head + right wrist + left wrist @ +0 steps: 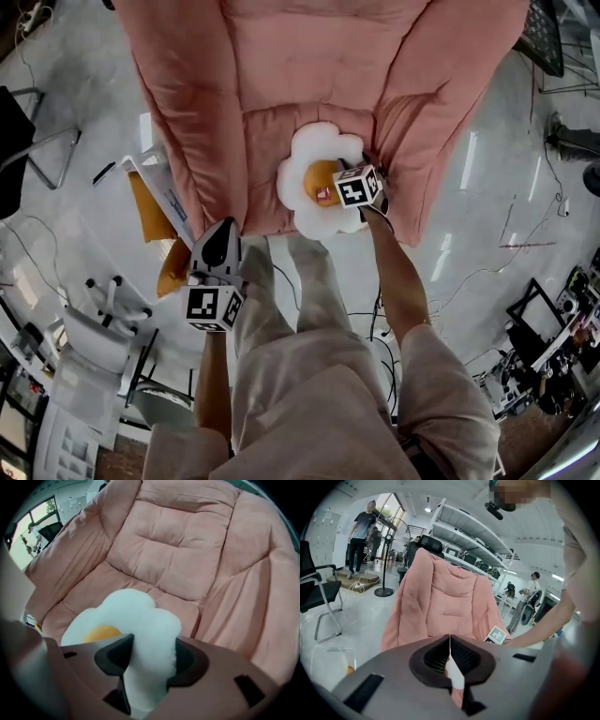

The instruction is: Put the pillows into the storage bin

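Fried-egg pillow [314, 155] lies at the front edge of the seat of the pink armchair [281, 56], beside the armrest on the person's right, within easy reach from above. The right claw [151, 651] points down and pinches its white rim, probably to lift it. The left claw [450, 639], closed and empty, waits near the clear bin [167, 192] on the floor, where orange pillows [148, 220] already sit.

A lab-like workroom: metal shelving racks [473, 529], office chairs [318, 595], loose cables [379, 323] across a polished grey floor [84, 103].
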`<state>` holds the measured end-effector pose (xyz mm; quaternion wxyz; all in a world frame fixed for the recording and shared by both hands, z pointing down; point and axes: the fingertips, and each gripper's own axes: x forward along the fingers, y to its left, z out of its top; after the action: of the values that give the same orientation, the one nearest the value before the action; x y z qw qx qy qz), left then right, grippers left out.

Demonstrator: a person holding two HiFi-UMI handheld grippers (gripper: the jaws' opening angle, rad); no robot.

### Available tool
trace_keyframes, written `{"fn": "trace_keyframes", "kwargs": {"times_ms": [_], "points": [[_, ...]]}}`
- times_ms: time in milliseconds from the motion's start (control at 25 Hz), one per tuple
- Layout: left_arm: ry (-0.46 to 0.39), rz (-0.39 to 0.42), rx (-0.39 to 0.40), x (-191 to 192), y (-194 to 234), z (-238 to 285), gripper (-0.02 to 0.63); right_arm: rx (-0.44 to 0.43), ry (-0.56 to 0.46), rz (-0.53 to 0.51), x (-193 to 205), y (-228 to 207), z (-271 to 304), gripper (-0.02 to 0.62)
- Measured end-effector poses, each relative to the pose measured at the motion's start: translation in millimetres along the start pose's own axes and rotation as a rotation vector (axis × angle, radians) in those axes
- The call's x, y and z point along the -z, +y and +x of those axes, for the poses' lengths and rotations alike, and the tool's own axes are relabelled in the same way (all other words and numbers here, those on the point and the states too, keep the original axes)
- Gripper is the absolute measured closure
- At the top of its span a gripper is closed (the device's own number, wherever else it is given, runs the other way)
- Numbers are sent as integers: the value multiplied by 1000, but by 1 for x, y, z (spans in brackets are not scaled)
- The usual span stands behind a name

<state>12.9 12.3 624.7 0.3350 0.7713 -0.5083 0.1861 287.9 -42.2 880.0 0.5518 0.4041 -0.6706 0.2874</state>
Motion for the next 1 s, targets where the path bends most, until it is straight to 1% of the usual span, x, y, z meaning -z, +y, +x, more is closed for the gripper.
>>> {"fn": "trace_keyframes", "kwargs": {"times_ms": [200,400,600,800,1000], "points": [[-29,4,-9,-7,2,-11,594,16,-88,-25,-8,5,-30,407],[-57,8,-12,-13,0,-21,594,58,-234,-31,-21,12,-84,414],[-87,14,-11,-16,-5,-33,594,124,-390,-15,-34,13,-146,419],[-119,18,-26,-20,-2,-46,594,158,-524,21,-61,13,-201,423],[-161,14,-57,-26,5,-63,594,181,-659,-18,-100,15,-256,433]]}}
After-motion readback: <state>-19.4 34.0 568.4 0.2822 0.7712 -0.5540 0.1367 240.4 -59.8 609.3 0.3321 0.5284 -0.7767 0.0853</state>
